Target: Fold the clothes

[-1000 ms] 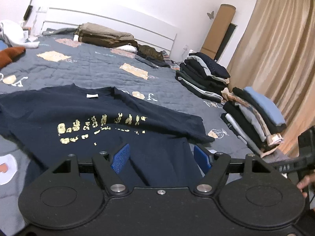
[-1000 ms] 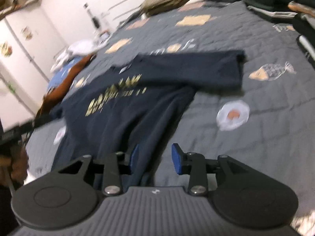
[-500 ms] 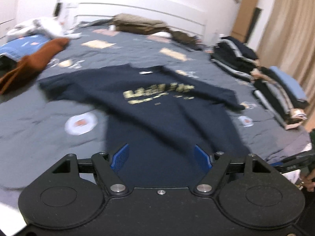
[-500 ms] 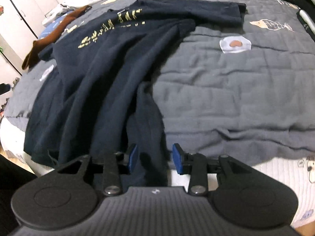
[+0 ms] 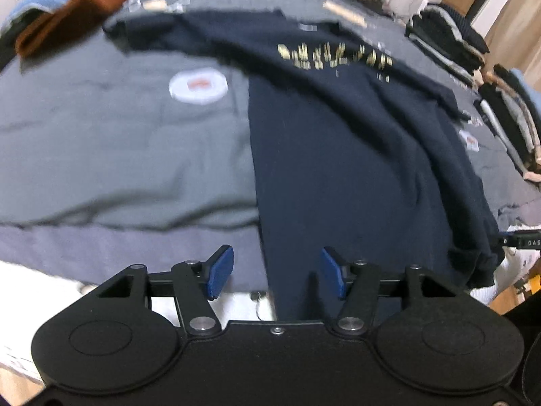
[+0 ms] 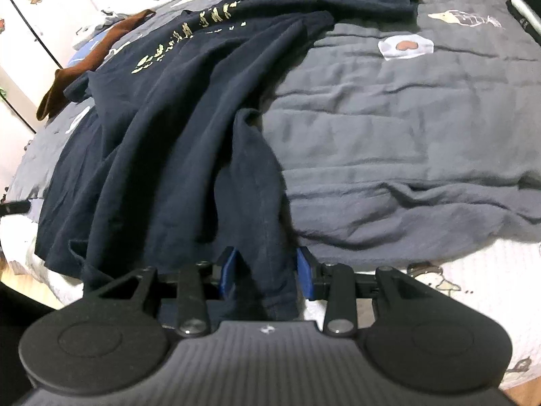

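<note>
A navy T-shirt (image 5: 338, 152) with gold lettering lies spread on a grey quilted bed (image 5: 118, 152), its lower hem hanging over the near edge. My left gripper (image 5: 276, 272) is open at that edge, and the hem's left corner passes between its blue pads (image 5: 219, 270) without being pinched. In the right wrist view the T-shirt (image 6: 175, 118) is creased, and a narrow strip of its right hem runs down between the pads of my right gripper (image 6: 266, 270). That gripper is open, with gaps on both sides of the strip.
Two stacks of folded clothes (image 5: 449, 40) (image 5: 507, 118) sit along the bed's right side. A brown garment (image 5: 67, 17) lies at the far left. The white mattress side (image 6: 473, 270) shows below the quilt (image 6: 405, 118). The other tool's tip (image 5: 522, 242) pokes in at the right.
Both grippers have pulled back and down from above the bed to its near edge. The shirt's hem now lies between each pair of pads. Neither jaw width has changed.
</note>
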Action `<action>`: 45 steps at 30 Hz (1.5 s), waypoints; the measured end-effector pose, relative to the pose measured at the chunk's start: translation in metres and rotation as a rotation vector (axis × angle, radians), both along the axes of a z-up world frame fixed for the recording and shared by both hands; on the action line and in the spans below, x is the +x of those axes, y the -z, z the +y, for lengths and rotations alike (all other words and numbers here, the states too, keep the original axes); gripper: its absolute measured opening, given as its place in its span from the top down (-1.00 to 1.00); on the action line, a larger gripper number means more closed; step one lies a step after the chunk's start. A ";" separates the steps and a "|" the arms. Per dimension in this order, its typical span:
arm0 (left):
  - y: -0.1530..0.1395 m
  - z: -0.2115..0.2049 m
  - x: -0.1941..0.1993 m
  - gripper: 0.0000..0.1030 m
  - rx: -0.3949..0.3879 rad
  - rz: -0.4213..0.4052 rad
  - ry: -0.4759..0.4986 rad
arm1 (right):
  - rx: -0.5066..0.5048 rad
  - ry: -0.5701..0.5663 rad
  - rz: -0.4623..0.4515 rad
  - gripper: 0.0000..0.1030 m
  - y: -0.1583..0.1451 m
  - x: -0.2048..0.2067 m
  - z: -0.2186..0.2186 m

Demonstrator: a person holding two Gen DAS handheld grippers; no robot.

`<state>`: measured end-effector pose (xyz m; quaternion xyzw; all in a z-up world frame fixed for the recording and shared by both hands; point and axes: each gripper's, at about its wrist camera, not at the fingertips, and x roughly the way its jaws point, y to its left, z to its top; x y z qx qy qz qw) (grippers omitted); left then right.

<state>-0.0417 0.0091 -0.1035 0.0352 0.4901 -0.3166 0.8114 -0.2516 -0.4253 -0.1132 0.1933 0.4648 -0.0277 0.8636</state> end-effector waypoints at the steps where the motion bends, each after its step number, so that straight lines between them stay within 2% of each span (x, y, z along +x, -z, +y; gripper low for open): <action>1: 0.007 -0.002 0.000 -0.12 0.007 0.019 0.003 | -0.007 -0.005 -0.001 0.27 0.000 0.001 0.002; 3: 0.019 -0.009 0.000 -0.09 0.026 0.042 0.012 | 0.006 -0.005 -0.011 0.28 0.001 0.001 0.004; 4: 0.025 -0.012 -0.001 0.05 0.032 0.052 0.017 | 0.023 0.002 -0.015 0.29 0.002 0.002 0.003; 5: 0.027 -0.013 -0.001 0.26 0.020 0.066 0.019 | 0.047 0.012 -0.017 0.47 0.002 0.002 0.002; 6: 0.028 -0.013 -0.001 0.65 -0.004 0.083 0.018 | 0.083 0.022 -0.019 0.81 0.003 0.002 0.000; 7: 0.029 -0.012 -0.002 0.82 -0.027 0.100 0.017 | 0.131 0.032 -0.019 0.92 0.004 0.002 -0.002; 11: 0.010 0.005 -0.007 0.87 -0.109 0.096 0.002 | 0.236 0.067 -0.067 0.94 -0.013 -0.010 -0.010; 16: -0.043 0.042 -0.020 0.88 -0.185 0.030 -0.005 | 0.312 0.094 -0.157 0.94 -0.059 -0.040 -0.026; 19: -0.068 0.055 -0.033 0.88 -0.170 -0.001 0.024 | 0.301 0.087 -0.170 0.95 -0.083 -0.059 -0.033; 22: -0.073 0.060 -0.046 0.88 -0.102 -0.005 0.052 | 0.264 0.078 -0.156 0.95 -0.100 -0.075 -0.038; 25: -0.066 0.064 -0.055 0.88 -0.021 0.010 0.069 | 0.225 0.064 -0.089 0.95 -0.095 -0.081 -0.039; 29: -0.056 0.067 -0.059 0.87 0.036 0.040 0.080 | 0.175 0.035 0.004 0.95 -0.078 -0.080 -0.035; 32: -0.054 0.069 -0.058 0.75 0.095 0.060 0.077 | 0.113 -0.009 0.082 0.91 -0.068 -0.077 -0.027; 33: -0.054 0.071 -0.058 0.65 0.112 0.057 0.075 | 0.089 -0.018 0.100 0.89 -0.068 -0.077 -0.025; 34: -0.057 0.075 -0.059 0.38 0.109 0.043 0.067 | 0.061 -0.027 0.114 0.88 -0.068 -0.077 -0.023; 35: -0.061 0.081 -0.059 0.21 0.091 0.025 0.052 | 0.043 -0.030 0.118 0.87 -0.069 -0.077 -0.022; 36: -0.065 0.086 -0.060 0.01 0.073 0.006 0.036 | 0.043 -0.024 0.107 0.84 -0.072 -0.079 -0.024; 37: -0.071 0.091 -0.061 -0.03 0.047 -0.017 0.022 | 0.046 -0.015 0.082 0.83 -0.075 -0.078 -0.025; 40: -0.085 0.096 -0.061 -0.03 -0.040 -0.091 -0.002 | 0.050 0.006 -0.017 0.71 -0.087 -0.070 -0.025; 42: -0.091 0.091 -0.059 -0.03 -0.087 -0.131 -0.013 | 0.052 0.020 -0.082 0.48 -0.095 -0.065 -0.026; 45: -0.094 0.072 -0.053 -0.12 -0.152 -0.150 -0.037 | 0.056 0.041 -0.181 0.32 -0.106 -0.057 -0.026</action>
